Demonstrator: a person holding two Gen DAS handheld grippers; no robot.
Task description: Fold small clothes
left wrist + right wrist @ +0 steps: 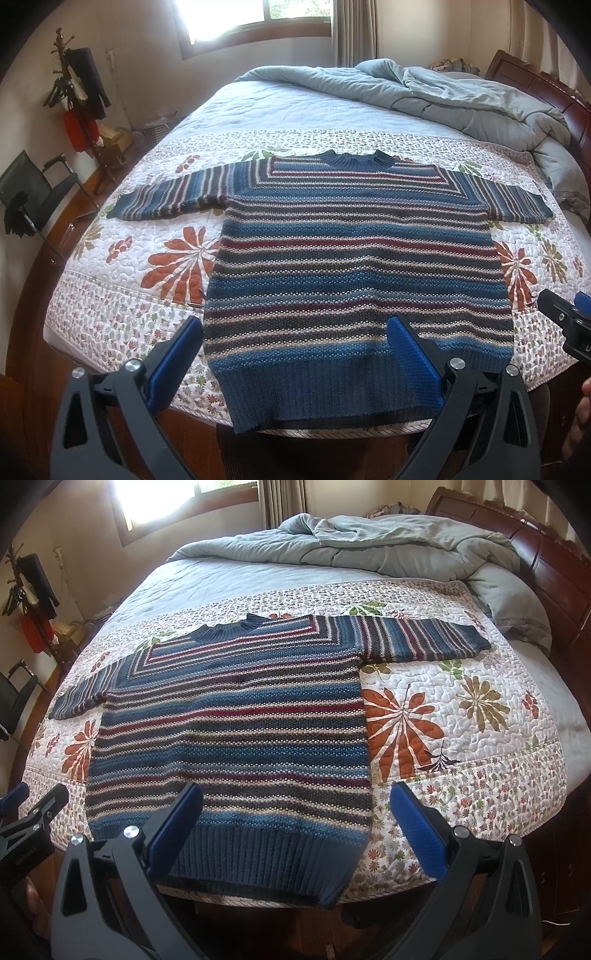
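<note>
A striped knit sweater in blue, red and cream lies flat, face up, on the floral quilt, sleeves spread to both sides, collar away from me, ribbed hem hanging slightly over the bed's near edge. It also shows in the right wrist view. My left gripper is open and empty, hovering above the hem's left part. My right gripper is open and empty above the hem's right corner. The right gripper shows at the right edge of the left wrist view; the left gripper shows at the left edge of the right wrist view.
A rumpled grey-blue duvet is piled at the far side of the bed by the wooden headboard. A black chair and a coat rack stand on the floor to the left. A window is behind.
</note>
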